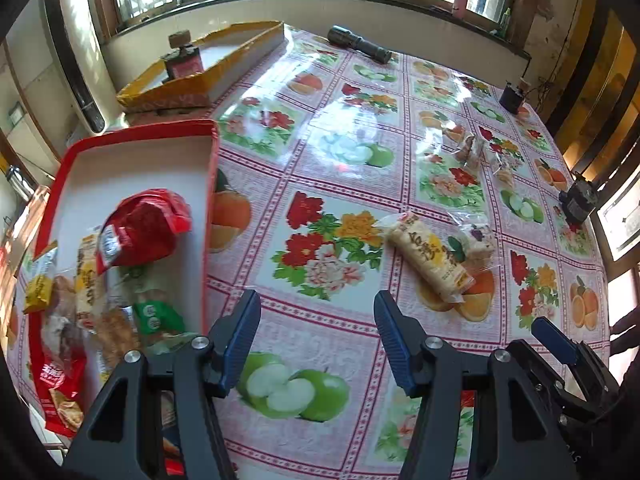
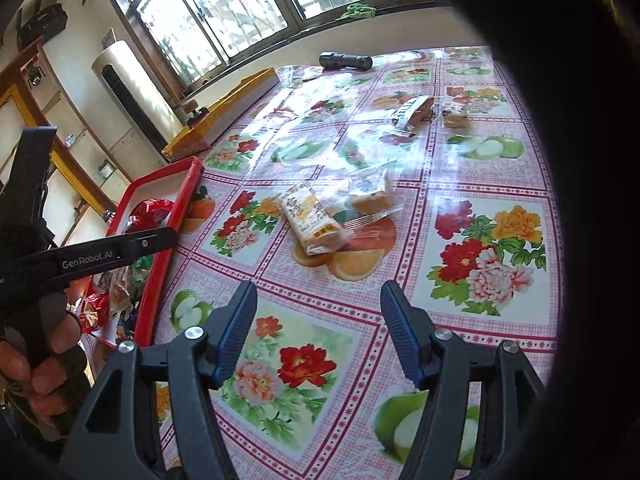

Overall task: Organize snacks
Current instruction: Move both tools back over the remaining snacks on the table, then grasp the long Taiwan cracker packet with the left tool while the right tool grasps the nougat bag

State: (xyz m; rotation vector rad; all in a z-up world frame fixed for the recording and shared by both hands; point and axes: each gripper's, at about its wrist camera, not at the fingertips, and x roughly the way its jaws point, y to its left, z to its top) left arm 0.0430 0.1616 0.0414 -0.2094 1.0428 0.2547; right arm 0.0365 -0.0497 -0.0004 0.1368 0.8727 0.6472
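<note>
Both tools hang over the surface (image 1: 344,208), which is covered with a glossy cloth printed with fruit and flowers. The left tool (image 1: 318,312) has its blue pads parted about halfway, with nothing between them but the printed cloth. The right tool (image 2: 319,302) stands the same way, half open and empty; in the left wrist view it (image 1: 560,344) shows at about four o'clock, just beside the left one.

The red tray (image 1: 212,184) sits at the left tool's nine o'clock, white inside, with a heap of wrapped snacks in its near end: a red packet (image 1: 140,228) on top, a green-labelled packet (image 1: 156,316) below it and a yellow wrapper (image 1: 38,292) at the far left edge. From the right wrist view the tray (image 2: 176,216) lies at ten o'clock, partly behind the left tool's black body and the hand (image 2: 44,360) holding it.

Loose on the cloth, at one o'clock from the left tool, a long cream-coloured snack pack (image 1: 430,260) lies slantwise, touching a clear-wrapped cake (image 1: 476,240) on its far side. In the right view the same pair (image 2: 312,220) (image 2: 370,196) lies at twelve o'clock, apart from the pads. More small wrapped snacks (image 1: 472,148) lie farther off at two o'clock.

A black flashlight (image 1: 358,44) lies near the far edge at twelve o'clock, and a yellow box (image 1: 168,96) stands beyond the tray at eleven o'clock.
</note>
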